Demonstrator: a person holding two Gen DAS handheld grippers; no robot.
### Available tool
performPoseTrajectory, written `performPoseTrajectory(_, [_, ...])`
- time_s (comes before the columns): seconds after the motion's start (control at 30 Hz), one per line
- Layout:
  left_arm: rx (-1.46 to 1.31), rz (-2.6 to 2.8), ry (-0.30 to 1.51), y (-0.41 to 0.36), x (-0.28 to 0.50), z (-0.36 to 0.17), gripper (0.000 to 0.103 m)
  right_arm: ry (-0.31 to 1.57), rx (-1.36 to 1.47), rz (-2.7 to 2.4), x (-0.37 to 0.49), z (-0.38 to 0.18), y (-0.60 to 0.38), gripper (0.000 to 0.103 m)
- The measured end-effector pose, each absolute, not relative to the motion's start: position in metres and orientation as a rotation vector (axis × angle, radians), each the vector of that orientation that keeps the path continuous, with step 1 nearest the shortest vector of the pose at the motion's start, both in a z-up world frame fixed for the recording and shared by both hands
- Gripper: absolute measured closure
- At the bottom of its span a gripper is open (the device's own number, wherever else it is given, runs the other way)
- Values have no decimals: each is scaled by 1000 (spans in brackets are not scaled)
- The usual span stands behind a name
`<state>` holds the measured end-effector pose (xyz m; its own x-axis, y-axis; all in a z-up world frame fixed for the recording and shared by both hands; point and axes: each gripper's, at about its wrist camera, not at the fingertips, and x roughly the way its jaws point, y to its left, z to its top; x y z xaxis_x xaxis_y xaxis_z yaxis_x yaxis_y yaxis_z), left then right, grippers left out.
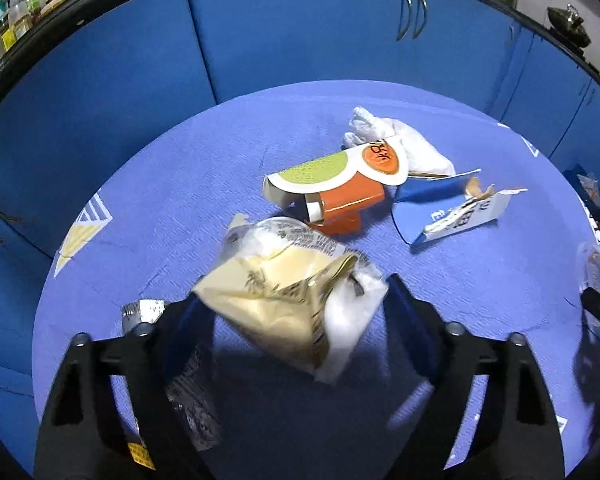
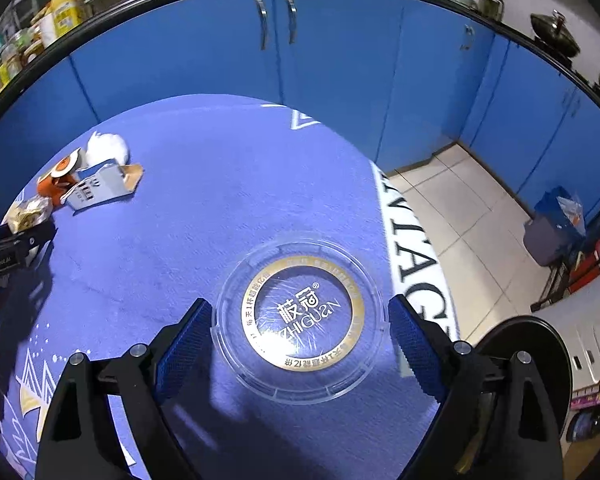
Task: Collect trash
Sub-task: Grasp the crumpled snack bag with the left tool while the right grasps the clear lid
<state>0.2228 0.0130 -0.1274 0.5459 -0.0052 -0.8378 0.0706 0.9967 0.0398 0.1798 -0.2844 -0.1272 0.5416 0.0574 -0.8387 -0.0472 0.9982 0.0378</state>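
Tablecloth [image 1: 180, 184]: carton [image 1: 332, 188] behind wrapper [image 1: 276, 292].

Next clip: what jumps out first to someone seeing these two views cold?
In the right wrist view, a clear round plastic lid with a gold ring lies flat on the blue tablecloth between the open fingers of the right hand-held gripper. In the left view, the open left hand-held gripper straddles a crumpled cream wrapper, with an orange carton behind it.

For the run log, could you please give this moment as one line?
left gripper: open around wrapper | right gripper: open around lid | nothing held
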Motion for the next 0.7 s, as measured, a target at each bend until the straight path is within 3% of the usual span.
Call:
performPoseTrajectory(0.03, [79,-48,989,11,220,-126,29,992,5,69,178,-127,-282,17])
performPoseTrajectory(0.1, [91,-53,983,10,215,-124,42,986,-15,86,175,-125,-274,17])
performPoseTrajectory(0.27, [100,-93,974,1,208,-117,50,971,-64,119,165,-120,-261,17])
performPoseTrajectory(0.7, [189,-217,940,-42,167,-101,56,921,-134,154,133,-99,-259,17])
